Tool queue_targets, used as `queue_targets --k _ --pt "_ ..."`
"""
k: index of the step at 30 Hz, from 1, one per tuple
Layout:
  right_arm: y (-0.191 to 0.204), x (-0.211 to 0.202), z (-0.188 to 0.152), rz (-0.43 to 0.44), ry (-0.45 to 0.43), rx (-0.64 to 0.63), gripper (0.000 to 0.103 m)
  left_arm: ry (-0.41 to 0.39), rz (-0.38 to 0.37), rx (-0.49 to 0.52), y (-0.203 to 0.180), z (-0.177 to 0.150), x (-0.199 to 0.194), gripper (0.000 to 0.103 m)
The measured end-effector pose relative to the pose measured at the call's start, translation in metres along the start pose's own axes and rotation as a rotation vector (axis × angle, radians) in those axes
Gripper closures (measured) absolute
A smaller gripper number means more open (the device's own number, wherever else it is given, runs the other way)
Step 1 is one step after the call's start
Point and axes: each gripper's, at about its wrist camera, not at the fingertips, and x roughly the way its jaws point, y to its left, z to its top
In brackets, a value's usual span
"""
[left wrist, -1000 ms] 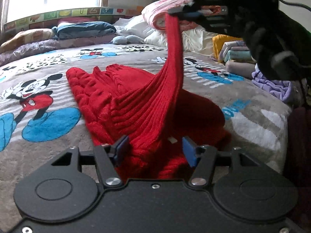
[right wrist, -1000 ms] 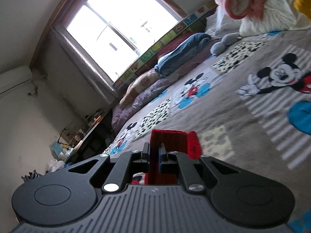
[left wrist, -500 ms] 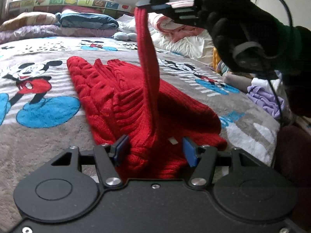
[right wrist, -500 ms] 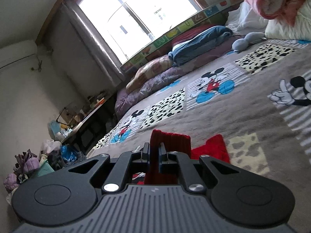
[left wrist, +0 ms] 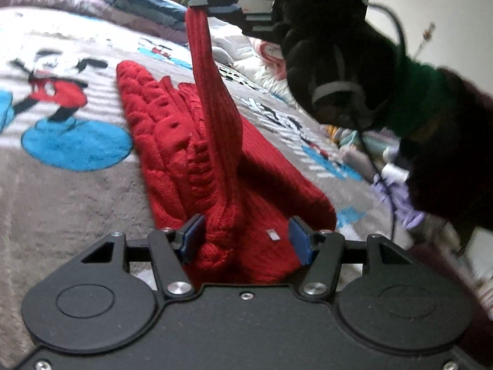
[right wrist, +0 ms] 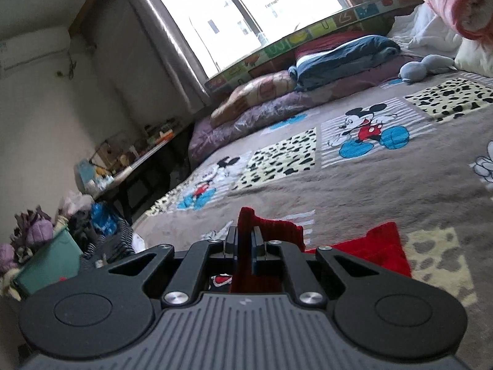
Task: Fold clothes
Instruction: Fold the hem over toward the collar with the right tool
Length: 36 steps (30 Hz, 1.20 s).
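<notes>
A red knit sweater lies on the Mickey Mouse blanket of the bed. My left gripper is open, its blue pads on either side of the sweater's near edge, low over it. My right gripper is shut on the ribbed cuff of a sleeve and holds it high. In the left wrist view the right gripper is up at the top centre, and the sleeve hangs stretched from it down to the sweater body.
Pillows and folded bedding line the far side under the window. Folded clothes lie at the bed's right edge. A cluttered desk and a green bin stand left of the bed.
My right gripper has carried the sleeve cuff leftward across the sweater, still raised. The left gripper stayed open over the sweater's near edge.
</notes>
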Motion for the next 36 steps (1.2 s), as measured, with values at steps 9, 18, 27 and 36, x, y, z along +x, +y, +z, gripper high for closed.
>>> queue_targets --k 9,18,27,36 --pt "-0.003 0.056 -0.013 -0.116 0.107 -0.037 0.093 -0.008 -0.072 -0.143 0.018 0.003 -0.005 0.046" --pt "-0.013 0.093 -0.027 -0.2 0.174 -0.076 0.093 -0.01 -0.095 -0.195 0.025 0.003 -0.01 0.046" --pt "-0.029 0.066 -0.02 -0.117 0.088 -0.035 0.083 -0.011 -0.101 -0.211 0.029 0.005 -0.009 0.046" --pt "-0.009 0.091 -0.058 -0.142 0.297 -0.366 0.083 -0.008 -0.102 -0.231 0.033 0.007 -0.008 0.046"
